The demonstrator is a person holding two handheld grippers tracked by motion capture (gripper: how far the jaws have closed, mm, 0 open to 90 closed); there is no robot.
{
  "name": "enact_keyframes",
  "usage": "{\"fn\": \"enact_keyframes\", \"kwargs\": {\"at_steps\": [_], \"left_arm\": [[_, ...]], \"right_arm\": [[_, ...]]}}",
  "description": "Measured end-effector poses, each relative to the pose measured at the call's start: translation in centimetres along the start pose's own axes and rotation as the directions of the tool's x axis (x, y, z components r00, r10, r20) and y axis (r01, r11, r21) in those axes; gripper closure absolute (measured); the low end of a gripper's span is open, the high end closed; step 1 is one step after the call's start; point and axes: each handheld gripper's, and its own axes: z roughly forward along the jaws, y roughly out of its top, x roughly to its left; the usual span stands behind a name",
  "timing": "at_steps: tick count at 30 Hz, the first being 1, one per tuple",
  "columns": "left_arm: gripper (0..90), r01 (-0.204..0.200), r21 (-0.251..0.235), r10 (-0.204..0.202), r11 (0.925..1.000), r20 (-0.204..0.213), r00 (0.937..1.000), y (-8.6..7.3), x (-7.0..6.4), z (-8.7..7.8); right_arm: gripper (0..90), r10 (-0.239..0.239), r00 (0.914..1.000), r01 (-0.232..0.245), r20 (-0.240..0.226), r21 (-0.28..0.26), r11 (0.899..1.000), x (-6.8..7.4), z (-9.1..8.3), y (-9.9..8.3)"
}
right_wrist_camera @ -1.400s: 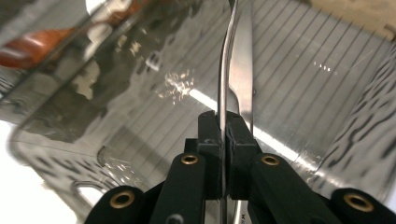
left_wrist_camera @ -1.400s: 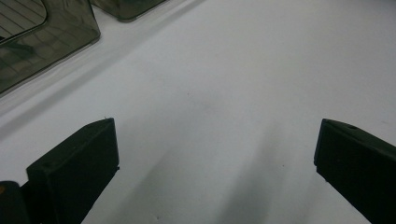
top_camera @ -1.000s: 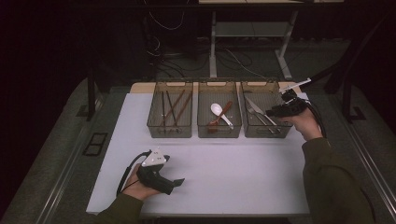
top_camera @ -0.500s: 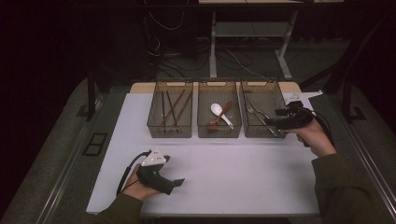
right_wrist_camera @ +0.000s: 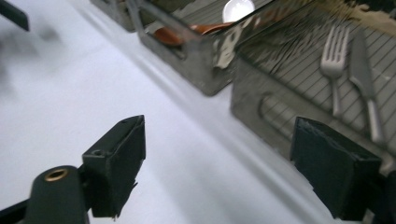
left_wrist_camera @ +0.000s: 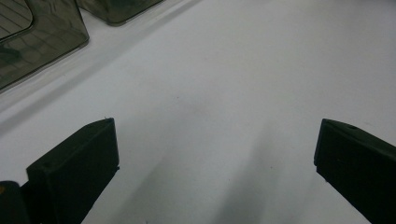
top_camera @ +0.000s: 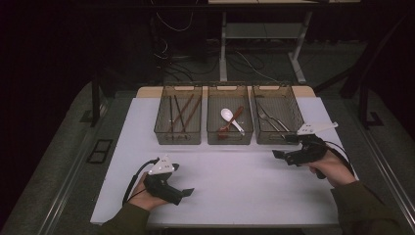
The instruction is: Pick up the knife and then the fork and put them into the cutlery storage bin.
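Fork [right_wrist_camera: 334, 70] and knife [right_wrist_camera: 366, 84] lie flat in the right bin [top_camera: 277, 117], sorted by type; spoons [top_camera: 230, 120] are in the middle bin [top_camera: 230, 117], sticks in the left bin [top_camera: 178, 117]. Right hand-held gripper [top_camera: 280, 154] hovers just in front of the right bin, jaws wide apart and empty, prob. near what it sorts. Left hand-held gripper [top_camera: 188, 192] rests on the bench [top_camera: 235, 181], also released, well apart from the bins. Knife tip is cut off in the right gripper view; dark walls make the sticks hard to count.
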Motion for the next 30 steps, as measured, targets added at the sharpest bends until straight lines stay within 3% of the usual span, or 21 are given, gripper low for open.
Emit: {"fn": "enact_keyframes", "kwargs": {"at_steps": [14, 19, 30], "left_arm": [[0.0, -0.004, 0.003, 0.004, 1.0000, 0.004, 1.0000, 0.0, -0.1, 0.0], [0.0, -0.002, 0.003, 0.002, 1.0000, 0.005, 1.0000, 0.0, -0.2, 0.0], [0.0, -0.005, 0.003, 0.005, 1.0000, 0.006, 1.0000, 0.0, -0.2, 0.0]], "right_arm": [[18.1, -0.008, 0.9998, 0.008, -0.017, 0.005, 1.000, 2.8, -0.3, -4.2], [18.1, -0.026, 0.9991, 0.027, -0.034, 0.032, 0.999, 3.7, -0.1, -5.4], [18.1, -0.045, 0.9980, 0.047, -0.045, 0.048, 0.998, 4.4, 0.2, -6.1]]}}
